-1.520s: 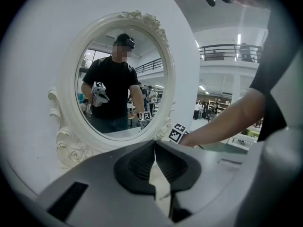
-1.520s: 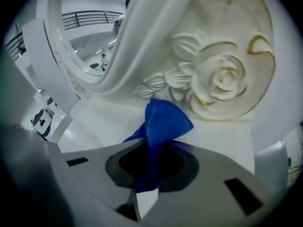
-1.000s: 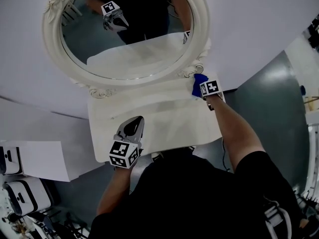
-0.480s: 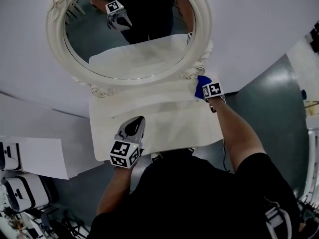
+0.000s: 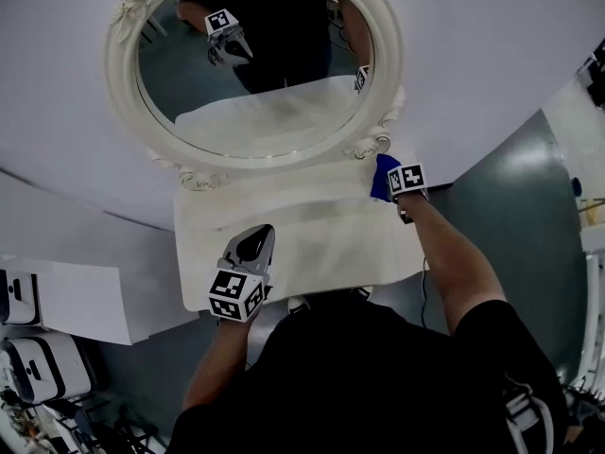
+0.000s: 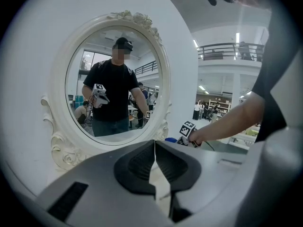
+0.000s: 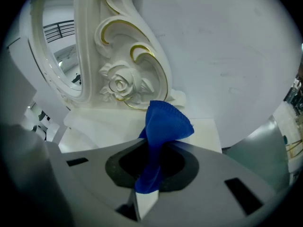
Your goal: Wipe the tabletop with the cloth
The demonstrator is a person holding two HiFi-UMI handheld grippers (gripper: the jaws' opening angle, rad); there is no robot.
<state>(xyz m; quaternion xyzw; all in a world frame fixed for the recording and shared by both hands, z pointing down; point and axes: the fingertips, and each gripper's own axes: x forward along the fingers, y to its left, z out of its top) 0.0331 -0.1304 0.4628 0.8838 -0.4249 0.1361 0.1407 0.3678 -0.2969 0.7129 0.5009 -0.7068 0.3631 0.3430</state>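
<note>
A blue cloth is pinched in my right gripper, its free end hanging over the far right corner of the white tabletop. In the head view the cloth and right gripper sit at that back corner, beside the mirror's carved base. My left gripper hovers over the front left part of the tabletop, its jaws closed with nothing between them. In the left gripper view those jaws meet at their tips, pointing toward the mirror.
An oval mirror in an ornate white frame stands at the back of the table against a pale wall. White boxes lie on the floor at the left. Grey floor lies to the right.
The right gripper with the cloth has shifted slightly right and toward the back corner. The left gripper has stayed in place; the view has tilted a little.
</note>
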